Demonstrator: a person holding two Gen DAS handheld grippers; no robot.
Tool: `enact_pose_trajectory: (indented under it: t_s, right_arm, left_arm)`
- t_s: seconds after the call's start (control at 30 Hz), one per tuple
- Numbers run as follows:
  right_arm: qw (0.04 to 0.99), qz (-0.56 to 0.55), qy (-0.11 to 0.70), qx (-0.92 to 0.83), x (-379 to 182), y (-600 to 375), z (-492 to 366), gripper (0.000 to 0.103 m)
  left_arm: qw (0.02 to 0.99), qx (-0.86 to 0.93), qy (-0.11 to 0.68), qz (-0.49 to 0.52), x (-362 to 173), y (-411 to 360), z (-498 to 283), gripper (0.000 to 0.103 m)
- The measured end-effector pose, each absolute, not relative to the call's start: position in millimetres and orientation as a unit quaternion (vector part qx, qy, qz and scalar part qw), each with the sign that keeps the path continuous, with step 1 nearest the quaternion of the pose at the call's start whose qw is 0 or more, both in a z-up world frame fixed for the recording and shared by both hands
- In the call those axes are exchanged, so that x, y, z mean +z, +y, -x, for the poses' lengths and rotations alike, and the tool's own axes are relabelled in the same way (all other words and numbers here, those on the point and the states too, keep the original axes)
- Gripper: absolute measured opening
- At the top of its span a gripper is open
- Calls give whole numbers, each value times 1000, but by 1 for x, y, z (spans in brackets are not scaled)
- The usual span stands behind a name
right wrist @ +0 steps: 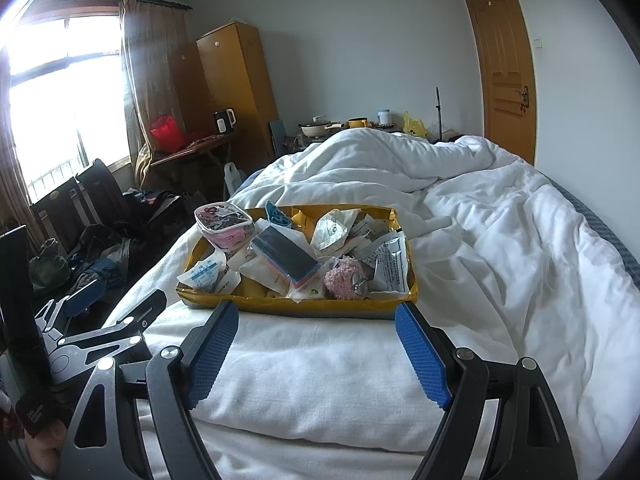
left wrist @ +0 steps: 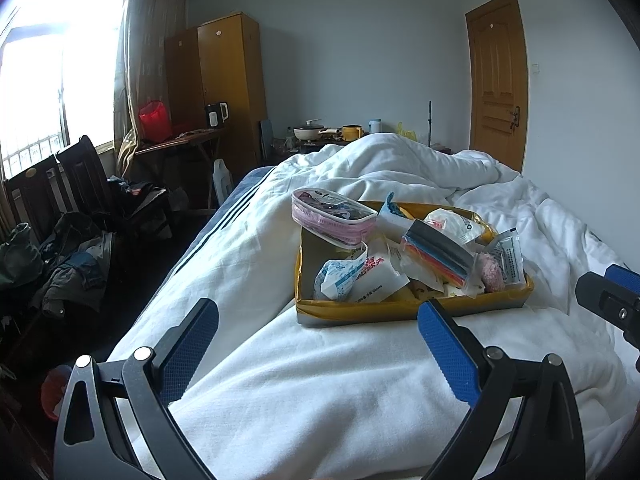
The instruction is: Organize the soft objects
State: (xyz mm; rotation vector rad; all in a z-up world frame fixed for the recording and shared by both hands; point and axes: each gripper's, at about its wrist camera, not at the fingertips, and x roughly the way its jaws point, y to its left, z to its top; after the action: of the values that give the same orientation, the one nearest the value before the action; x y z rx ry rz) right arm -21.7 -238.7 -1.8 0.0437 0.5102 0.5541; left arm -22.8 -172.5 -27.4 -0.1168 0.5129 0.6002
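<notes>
A shallow yellow cardboard box (left wrist: 360, 310) (right wrist: 288, 305) sits on the white bed. It holds a clear pouch with pink contents (left wrist: 332, 218) (right wrist: 224, 224), a stack of coloured sponges (left wrist: 438, 254) (right wrist: 286, 258), a pink fluffy ball (right wrist: 344, 274) (left wrist: 491, 271) and several white packets (left wrist: 348, 276) (right wrist: 204, 274). My left gripper (left wrist: 318, 334) is open and empty, just short of the box's near edge. My right gripper (right wrist: 316, 340) is open and empty, also short of the box. Each gripper shows at the edge of the other's view.
A rumpled white duvet (right wrist: 500, 220) covers the bed behind and right of the box. Chairs piled with clothes (left wrist: 80, 240) stand left of the bed. A wardrobe (left wrist: 232, 80), a small table (left wrist: 176, 142) and a door (left wrist: 498, 80) are at the far wall.
</notes>
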Motion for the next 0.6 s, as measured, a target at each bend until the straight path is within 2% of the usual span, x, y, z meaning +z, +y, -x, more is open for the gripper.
enact_pose_trajectory:
  t_s: [0.6]
  right_arm:
    - [929,-21,252,271,-3,-238,21,85]
  left_arm:
    - [922,292,249,51,-27,-171,23,100]
